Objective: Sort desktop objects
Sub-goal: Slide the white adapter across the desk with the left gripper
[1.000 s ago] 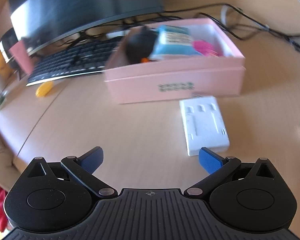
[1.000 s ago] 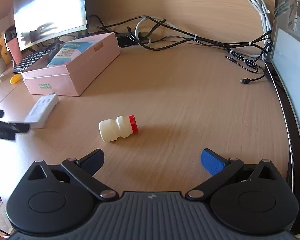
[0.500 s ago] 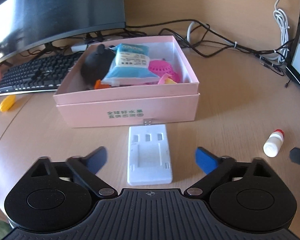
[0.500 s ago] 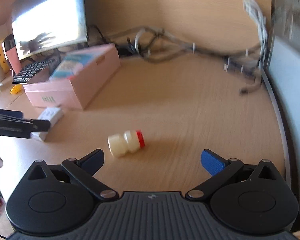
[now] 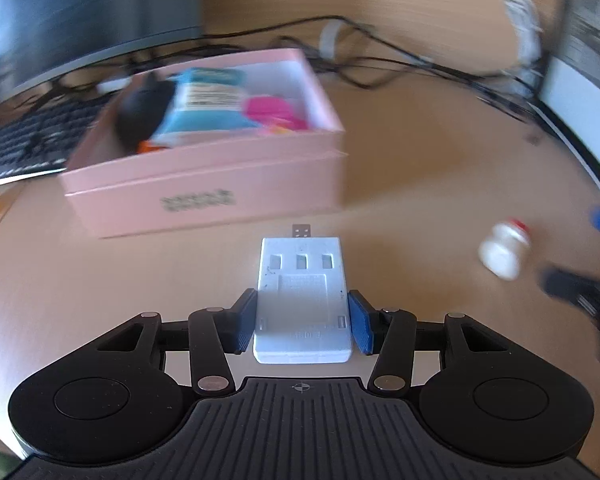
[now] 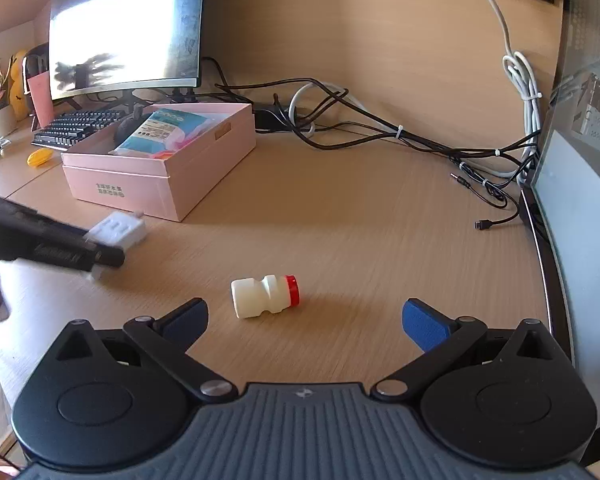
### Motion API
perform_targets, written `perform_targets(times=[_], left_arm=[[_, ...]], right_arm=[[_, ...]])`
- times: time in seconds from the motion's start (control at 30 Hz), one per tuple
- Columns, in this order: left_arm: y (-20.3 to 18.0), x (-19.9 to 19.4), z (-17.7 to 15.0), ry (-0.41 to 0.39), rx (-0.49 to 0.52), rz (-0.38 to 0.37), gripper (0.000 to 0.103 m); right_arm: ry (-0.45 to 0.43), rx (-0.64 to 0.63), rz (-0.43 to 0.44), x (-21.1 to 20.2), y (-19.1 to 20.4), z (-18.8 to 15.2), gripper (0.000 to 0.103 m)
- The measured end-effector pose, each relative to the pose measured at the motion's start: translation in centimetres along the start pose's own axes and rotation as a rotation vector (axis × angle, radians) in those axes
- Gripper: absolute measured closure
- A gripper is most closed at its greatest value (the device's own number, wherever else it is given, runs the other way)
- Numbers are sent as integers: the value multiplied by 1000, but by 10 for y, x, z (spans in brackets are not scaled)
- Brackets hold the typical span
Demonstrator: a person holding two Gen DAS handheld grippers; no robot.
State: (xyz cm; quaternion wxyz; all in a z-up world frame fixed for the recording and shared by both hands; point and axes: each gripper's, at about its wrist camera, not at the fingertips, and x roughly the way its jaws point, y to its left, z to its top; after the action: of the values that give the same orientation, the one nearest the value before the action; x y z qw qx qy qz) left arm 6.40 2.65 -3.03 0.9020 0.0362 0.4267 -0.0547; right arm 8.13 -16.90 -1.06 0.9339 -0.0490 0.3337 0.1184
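A flat white charger block (image 5: 300,276) with a metal USB plug lies on the wooden desk in front of the pink box (image 5: 204,184). My left gripper (image 5: 302,312) has its jaws closing, and both blue pads sit against the block's long sides. In the right wrist view the same block (image 6: 118,230) shows under the left gripper's black fingers (image 6: 80,254). A small white bottle with a red cap (image 6: 264,296) lies on its side just ahead of my right gripper (image 6: 305,320), which is open and holds nothing. The pink box (image 6: 204,168) holds a blue packet, a black object and something pink.
A black keyboard (image 6: 76,126) and a curved monitor (image 6: 124,28) stand behind the box, with a yellow object (image 6: 40,157) to its left. Black and white cables (image 6: 400,136) run along the back wall. A second screen's edge (image 6: 540,232) borders the desk on the right.
The left gripper turned to face the white block, moved over it and closed from wide open onto its sides. The right gripper rose a little and stayed open near the bottle.
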Motion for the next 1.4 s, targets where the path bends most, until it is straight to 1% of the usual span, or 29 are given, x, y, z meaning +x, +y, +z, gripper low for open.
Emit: perform_targets(times=[0.03, 0.1, 0.13, 0.17, 0.23, 0.27, 0.3, 0.37, 0.43, 0.5, 0.53, 0.57, 0.6, 0.63, 0.73, 0.8, 0.87, 0.97, 1.07, 1.13, 1.23, 1.3, 1.4], left_arm=[[-7, -6, -6, 10, 31, -38, 50], [-18, -14, -16, 29, 81, -89, 49], [-22, -18, -22, 35, 100, -100, 42], [-24, -21, -26, 40, 110, -100, 30], [-22, -25, -31, 34, 114, -75, 18], [-18, -27, -32, 28, 110, -54, 15], [-14, -27, -30, 25, 103, -36, 14], [-3, -29, -29, 19, 81, 20, 9], [8, -28, -28, 5, 71, 115, 8], [18, -26, -27, 1, 59, 232, 8], [25, -25, -26, 5, 34, 271, 8], [33, -25, -25, 10, -2, 287, 7], [41, -25, -24, 13, -44, 283, 7], [47, -27, -23, 12, -82, 263, 6], [53, -35, -24, -26, -159, 154, 2], [49, -39, -24, -51, -168, 88, 1], [37, -40, -20, -63, -138, 45, 0], [17, -39, -16, -91, -72, 22, 0], [-4, -33, -11, -90, -39, 3, 0], [-12, -27, -7, -86, -39, 1, 0], [-18, -16, -1, -86, -38, 28, 0], [-17, -9, 2, -76, -54, 41, 0], [-16, 1, 4, -53, -69, 28, 0]], right_arm=[[3, -2, 4, 1, 0, 0, 0], [8, -10, 12, 3, 3, 0, 0], [11, -15, 17, 4, 4, 0, 0], [13, -20, 24, 5, 6, 0, 0], [14, -30, 37, 6, 9, 0, 0], [14, -35, 40, 7, 10, 1, 0], [14, -40, 43, 7, 12, 1, 0], [11, -53, 46, 8, 15, 1, 0], [1, -76, 35, 8, 19, 0, 0], [-10, -116, 20, 7, 25, -3, 0], [-13, -133, 16, 6, 28, -4, 0], [-13, -146, 17, 6, 30, -4, 0], [-13, -152, 22, 6, 31, -5, 0], [-11, -155, 26, 6, 32, -5, 0], [-6, -160, 29, 7, 34, -6, 0], [1, -156, 27, 8, 33, -5, 0], [10, -148, 20, 10, 32, -5, 0], [-8, -123, -11, 11, 26, -2, 0], [-33, -66, -58, 8, 14, 3, 0], [-40, -16, -79, 6, 5, 6, 0], [-24, 26, -94, 7, -5, 5, 0], [-11, 31, -95, 7, -7, 2, 0], [1, 23, -86, 7, -6, -3, 0]])
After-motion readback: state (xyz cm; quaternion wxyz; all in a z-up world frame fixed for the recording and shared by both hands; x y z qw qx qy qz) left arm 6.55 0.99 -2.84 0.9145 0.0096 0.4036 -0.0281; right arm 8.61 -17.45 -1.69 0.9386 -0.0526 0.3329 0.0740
